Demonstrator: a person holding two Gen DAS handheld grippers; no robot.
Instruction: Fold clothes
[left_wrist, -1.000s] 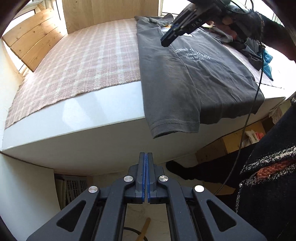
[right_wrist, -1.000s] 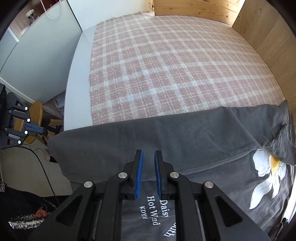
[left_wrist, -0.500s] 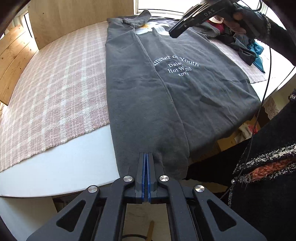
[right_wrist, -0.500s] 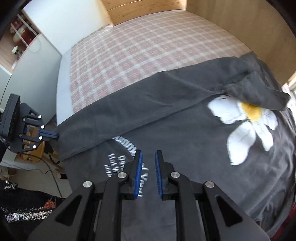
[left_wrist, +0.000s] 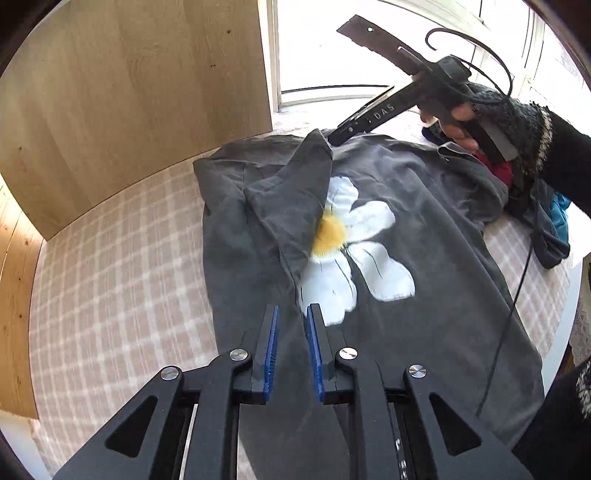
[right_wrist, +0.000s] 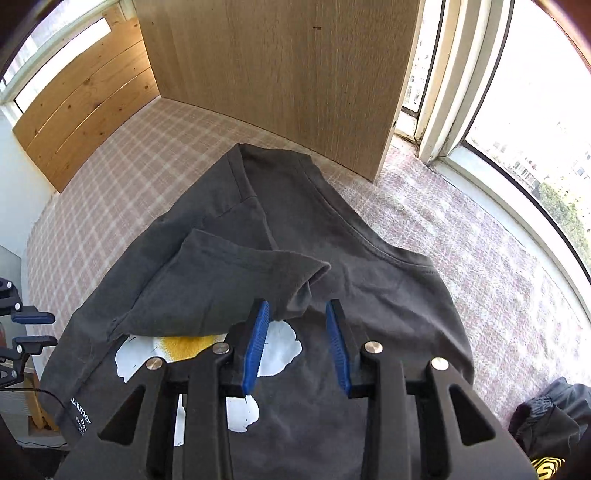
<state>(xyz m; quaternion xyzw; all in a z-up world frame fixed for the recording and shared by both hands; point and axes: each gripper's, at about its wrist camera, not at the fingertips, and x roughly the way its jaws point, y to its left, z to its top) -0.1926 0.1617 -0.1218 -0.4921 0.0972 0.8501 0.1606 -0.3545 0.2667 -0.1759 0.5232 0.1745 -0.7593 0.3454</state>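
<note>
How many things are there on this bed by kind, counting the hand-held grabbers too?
Grey T-shirt with daisy print: 1
Checked bed cover: 1
Heap of other clothes: 1
Hand-held grippers, both with jaws open: 2, the left gripper and the right gripper
Total: 5

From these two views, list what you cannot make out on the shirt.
- Daisy print: partly covered by the folded-over sleeve in both views.
- White lettering: right wrist view, cut off by the right gripper body.
- Shirt hem: left wrist view, behind the left gripper.
</note>
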